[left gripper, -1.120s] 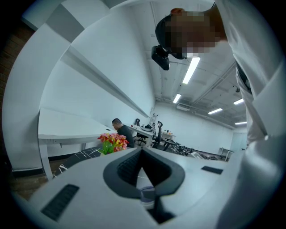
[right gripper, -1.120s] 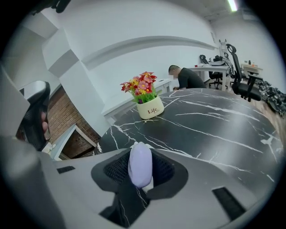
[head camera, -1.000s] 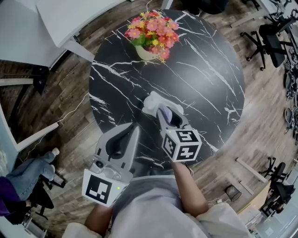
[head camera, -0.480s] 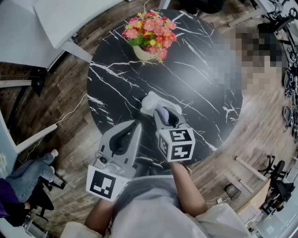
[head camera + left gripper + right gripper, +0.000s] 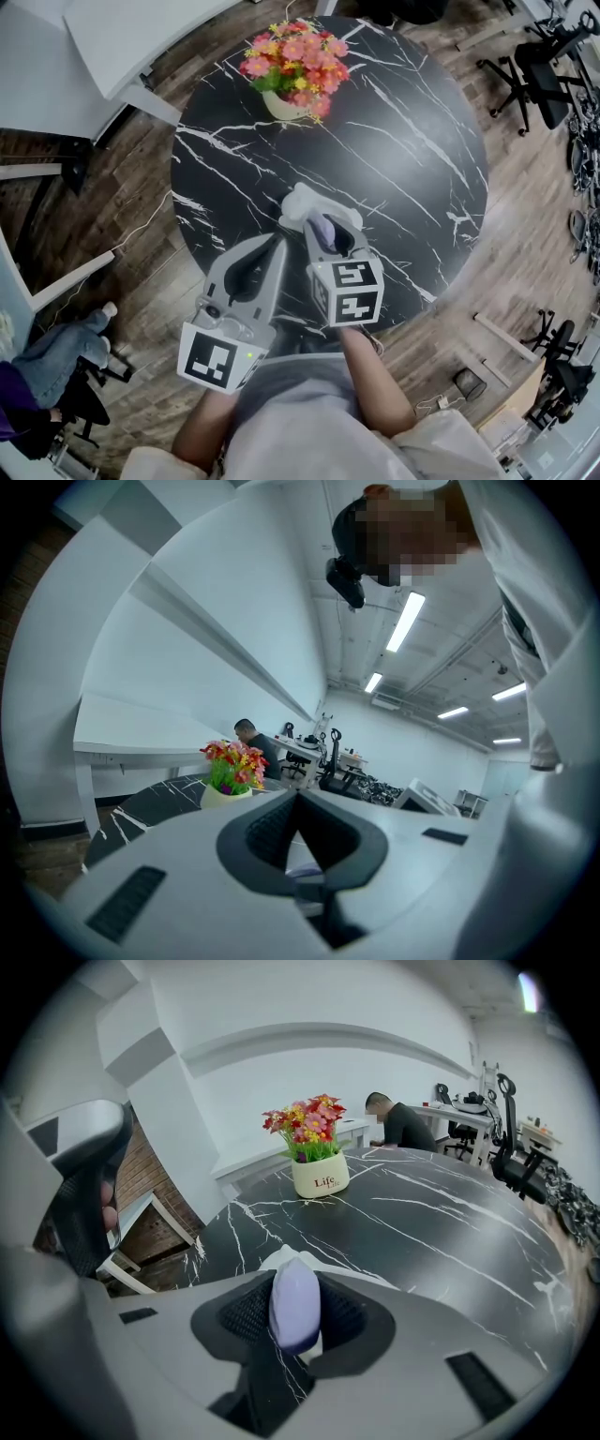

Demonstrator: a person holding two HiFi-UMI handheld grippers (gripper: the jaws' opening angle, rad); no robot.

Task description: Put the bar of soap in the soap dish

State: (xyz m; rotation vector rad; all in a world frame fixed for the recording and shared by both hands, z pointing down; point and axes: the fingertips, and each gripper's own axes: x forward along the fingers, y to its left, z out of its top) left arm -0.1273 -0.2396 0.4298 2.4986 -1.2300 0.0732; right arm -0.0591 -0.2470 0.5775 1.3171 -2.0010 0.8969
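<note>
The bar of soap (image 5: 294, 1302) is between the jaws of the right tool (image 5: 326, 223); the jaws stand rather wide and their dark ribbed pads press it from both sides, so the tool holds it. It stands on its edge, just over the white soap dish (image 5: 298, 202); whether it already touches the dish, I cannot tell.

The soap is pale lilac, oval, with a smooth skin and rounded ends. I judge it light and stiff, but slippery; a grip on the rounded ends would probably push it out, so the broad sides near the middle are the better place, with moderate pressure, because soap dents.

The dish looks smooth and glossy, with a soft, wavy rim; plastic or ceramic, I cannot say; it may slide on the polished black tabletop (image 5: 403, 141), which has white veins like marble.

The left tool (image 5: 278, 242) is closed and empty, near the dish; a pot of flowers (image 5: 292, 75) stands well apart at the far side.
</note>
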